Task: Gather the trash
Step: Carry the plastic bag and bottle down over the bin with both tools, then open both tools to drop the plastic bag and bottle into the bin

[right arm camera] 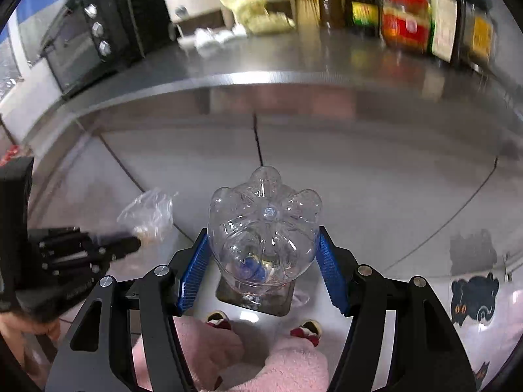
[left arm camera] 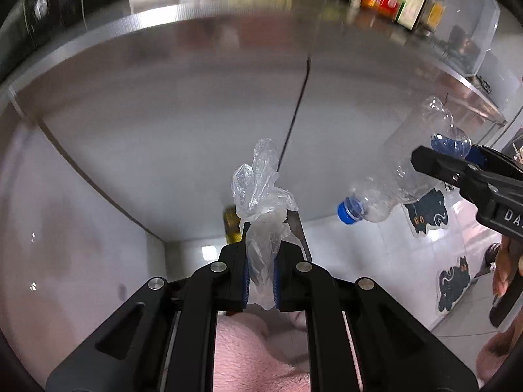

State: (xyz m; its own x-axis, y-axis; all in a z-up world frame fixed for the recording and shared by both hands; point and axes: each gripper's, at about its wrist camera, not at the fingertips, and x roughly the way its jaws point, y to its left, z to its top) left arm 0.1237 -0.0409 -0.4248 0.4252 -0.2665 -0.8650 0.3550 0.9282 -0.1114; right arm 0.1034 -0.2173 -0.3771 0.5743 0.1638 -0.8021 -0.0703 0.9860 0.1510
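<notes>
- My left gripper (left arm camera: 261, 281): jaws closed on a crumpled clear bag (left arm camera: 261, 196), which sticks up past the fingertips.
- My right gripper (right arm camera: 263, 268): blue pads (right arm camera: 193, 274) clamp a clear bottle (right arm camera: 264, 225), base toward the camera, blue cap (left arm camera: 349, 209) away.
- Both items hang in front of the steel counter (right arm camera: 294, 65), above the tiled floor (left arm camera: 376, 261).
- Jars (right arm camera: 405, 23) stand at the counter's rear.

The bench (right arm camera: 294, 65) front is bare and passable; bottles (right arm camera: 405, 26) crowd its back right, a toaster oven (right arm camera: 81, 49) blocks the left; cabinet doors (left arm camera: 196, 130) stand closed below
</notes>
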